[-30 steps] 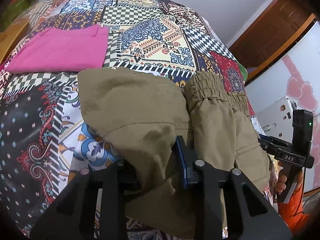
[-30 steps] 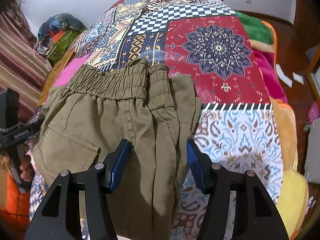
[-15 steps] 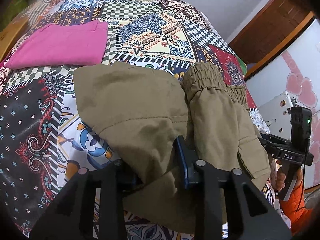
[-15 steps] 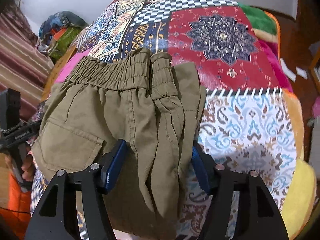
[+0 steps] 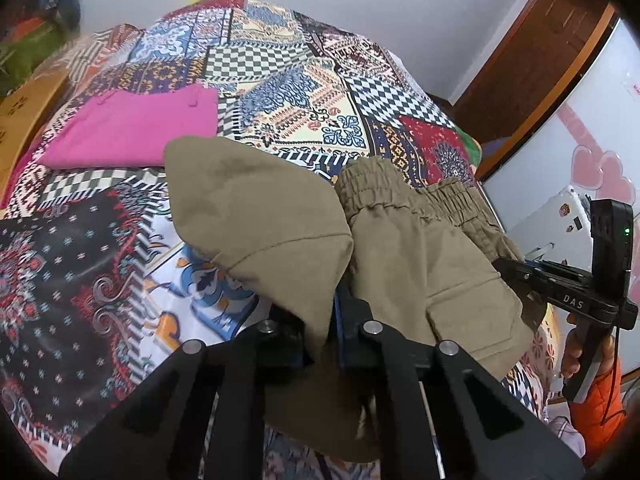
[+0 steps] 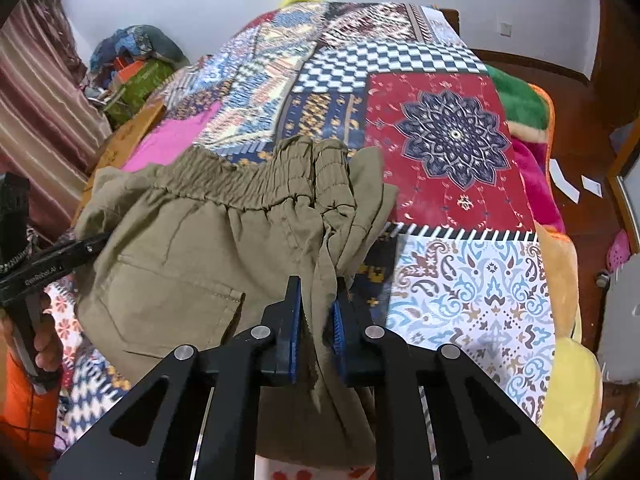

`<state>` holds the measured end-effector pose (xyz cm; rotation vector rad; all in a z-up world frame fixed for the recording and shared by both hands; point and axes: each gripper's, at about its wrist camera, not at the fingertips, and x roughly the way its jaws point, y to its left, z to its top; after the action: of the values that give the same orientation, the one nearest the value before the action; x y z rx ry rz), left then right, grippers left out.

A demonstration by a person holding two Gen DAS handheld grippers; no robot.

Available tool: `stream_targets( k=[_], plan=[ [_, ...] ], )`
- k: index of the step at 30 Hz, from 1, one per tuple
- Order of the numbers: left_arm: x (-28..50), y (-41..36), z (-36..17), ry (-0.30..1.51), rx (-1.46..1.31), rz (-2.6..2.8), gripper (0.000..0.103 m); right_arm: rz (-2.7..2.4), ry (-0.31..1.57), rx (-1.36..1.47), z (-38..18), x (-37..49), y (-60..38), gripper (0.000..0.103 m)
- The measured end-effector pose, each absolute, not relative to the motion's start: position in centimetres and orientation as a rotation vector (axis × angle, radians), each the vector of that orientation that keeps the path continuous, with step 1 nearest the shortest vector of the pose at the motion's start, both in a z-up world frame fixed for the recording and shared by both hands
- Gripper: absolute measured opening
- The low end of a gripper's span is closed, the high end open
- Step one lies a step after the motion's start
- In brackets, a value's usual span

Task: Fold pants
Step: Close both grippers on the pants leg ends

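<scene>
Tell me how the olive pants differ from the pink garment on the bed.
The olive pants are bunched and partly lifted off the quilt; the pink garment lies flat on it, folded. The olive pants are pinched by both the left gripper and the right gripper; nothing touches the pink garment. The pants show a gathered elastic waistband and a pocket; the pink garment looks smooth. Both are single-colour fabric on the same quilt.

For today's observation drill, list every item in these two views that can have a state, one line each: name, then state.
olive pants: partly folded, bunched, held up at both sides
left tool: shut on the olive pants
right tool: shut on the olive pants
pink garment: folded flat on the quilt
patchwork quilt: spread over the bed
</scene>
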<state>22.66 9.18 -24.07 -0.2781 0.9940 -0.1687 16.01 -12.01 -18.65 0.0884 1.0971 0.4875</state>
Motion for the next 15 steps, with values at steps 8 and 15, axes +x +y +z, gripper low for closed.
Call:
stream_targets(
  k=[8, 15],
  plan=[
    [18.4, 11.1, -21.5, 0.942, -0.300, -0.131, 0.008, 0.539, 1.044, 0.057, -15.9, 13.6, -9.8, 0.011],
    [14.5, 14.2, -22.0, 0.962, -0.369, -0.100, 0.008, 0.561, 1.086, 0.002, -16.7, 12.4, -6.7, 0.023]
  ],
)
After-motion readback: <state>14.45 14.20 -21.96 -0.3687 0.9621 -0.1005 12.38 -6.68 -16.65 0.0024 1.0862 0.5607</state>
